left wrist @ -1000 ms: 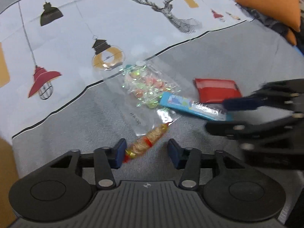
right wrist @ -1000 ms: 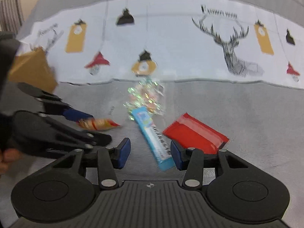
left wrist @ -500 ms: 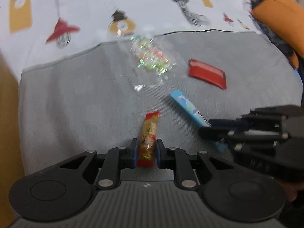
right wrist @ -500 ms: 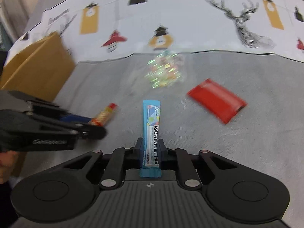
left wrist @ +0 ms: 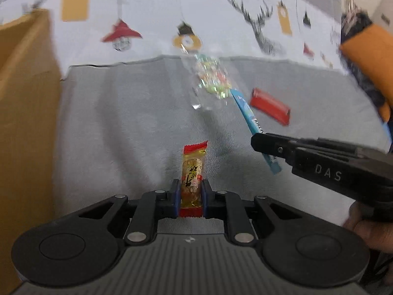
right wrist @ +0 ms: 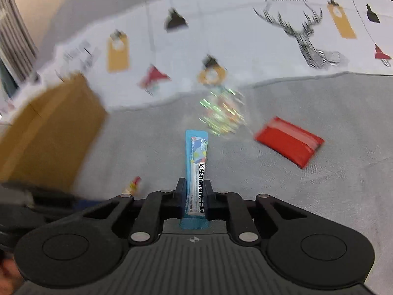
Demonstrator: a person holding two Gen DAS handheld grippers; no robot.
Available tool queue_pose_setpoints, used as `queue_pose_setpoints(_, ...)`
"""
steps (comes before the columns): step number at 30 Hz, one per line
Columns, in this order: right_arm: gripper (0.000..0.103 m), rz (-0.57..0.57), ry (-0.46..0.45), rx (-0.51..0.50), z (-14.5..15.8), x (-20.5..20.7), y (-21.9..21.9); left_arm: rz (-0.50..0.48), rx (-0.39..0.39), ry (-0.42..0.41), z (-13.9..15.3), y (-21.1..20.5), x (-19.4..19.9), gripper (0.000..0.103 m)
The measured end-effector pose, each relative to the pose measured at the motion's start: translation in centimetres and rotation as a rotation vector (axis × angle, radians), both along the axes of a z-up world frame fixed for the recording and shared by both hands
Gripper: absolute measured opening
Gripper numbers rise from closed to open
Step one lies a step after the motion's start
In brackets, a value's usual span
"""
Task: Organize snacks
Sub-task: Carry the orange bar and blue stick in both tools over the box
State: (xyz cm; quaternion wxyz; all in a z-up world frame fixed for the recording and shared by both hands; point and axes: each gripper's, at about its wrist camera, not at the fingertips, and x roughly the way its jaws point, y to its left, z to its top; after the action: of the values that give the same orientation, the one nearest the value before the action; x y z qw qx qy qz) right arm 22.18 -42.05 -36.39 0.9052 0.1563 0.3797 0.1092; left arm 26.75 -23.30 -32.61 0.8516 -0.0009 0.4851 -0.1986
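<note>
Left tongs (left wrist: 189, 195) clamp a peanut bar (left wrist: 192, 179); "DAS"-marked right tongs (right wrist: 195, 196) clamp a blue sachet (right wrist: 197, 169).

Light was even and soft, shadows faint. Both views showed motion blur, worst toward twelve o'clock and the rims, where fisheye bending curved straight lines; only near six o'clock stayed sharp.

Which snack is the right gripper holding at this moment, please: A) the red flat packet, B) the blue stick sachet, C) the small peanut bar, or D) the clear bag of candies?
B: in the right wrist view the right gripper is closed on the blue stick sachet, while the left gripper clamps the peanut bar.
</note>
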Motion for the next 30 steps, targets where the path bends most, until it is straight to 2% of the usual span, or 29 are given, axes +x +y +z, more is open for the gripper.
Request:
queue_pose_setpoints(3, 0.014, -0.015, -0.049, 0.027, 2.3, -2.1, 2.0, 0.034, -0.034, -0.072, 3.4, 2.6, -2.2, 0.018)
queue_pose_setpoints(6, 0.014, -0.032, -0.096, 0.075, 4.6, -4.1, 4.5, 0.075, -0.029, -0.179, 7.0, 5.7, -4.5, 0.018)
queue_pose_setpoints(11, 0.014, -0.027, -0.174, 0.171, 9.0, -6.6, 9.8, 0.132, -0.073, -0.293, 12.0, 11.0, -7.2, 0.018)
queue_pose_setpoints(19, 0.014, 0.097, -0.329, 0.06, 18.9, -7.0, 20.0, 0.26, -0.174, -0.483, 19.5, 20.2, -10.7, 0.018)
queue_pose_setpoints(23, 0.014, 0.133, -0.391, 0.03, 22.3, -7.6, 23.9, 0.318, -0.204, -0.526, 21.0, 23.7, -11.1, 0.018)
queue_pose_setpoints(27, 0.014, 0.176, -0.42, -0.028, 23.7, -7.6, 27.2, 0.356, -0.247, -0.506, 20.6, 27.0, -10.4, 0.018)
queue_pose_setpoints(30, 0.014, 0.2, -0.418, -0.053, 23.7, -7.0, 29.1, 0.376, -0.243, -0.475, 19.3, 28.8, -9.6, 0.018)
